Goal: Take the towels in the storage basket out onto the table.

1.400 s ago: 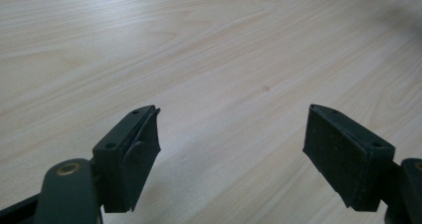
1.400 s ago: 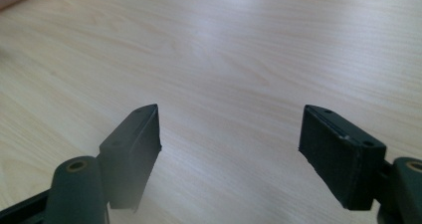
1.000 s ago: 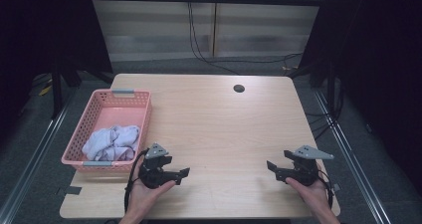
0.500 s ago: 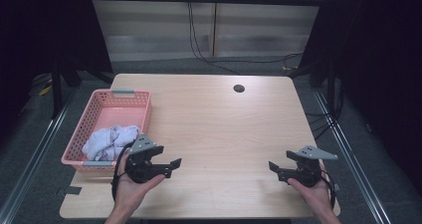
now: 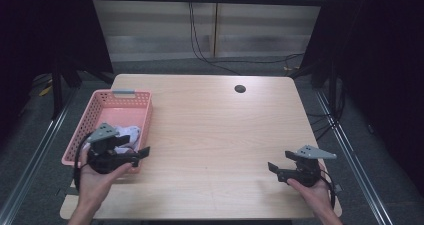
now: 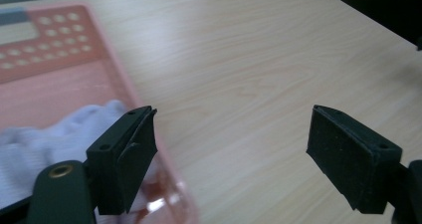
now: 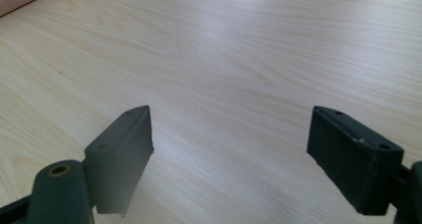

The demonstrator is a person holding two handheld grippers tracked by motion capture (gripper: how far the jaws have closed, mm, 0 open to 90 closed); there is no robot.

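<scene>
Right claw (image 5: 272,168) spread, empty, low over bare surface (image 5: 220,130) near front right edge. Left claw (image 5: 142,154) spread, straddling near right rim of basket (image 5: 145,107). White cloth (image 5: 127,133) lies inside basket, just beside left claw.

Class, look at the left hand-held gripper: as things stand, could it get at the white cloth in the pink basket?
Probably yes. The left hand-held gripper hangs open over the pink basket near its right rim, the white cloth lies uncovered just beside it, and the basket has no lid.
</scene>
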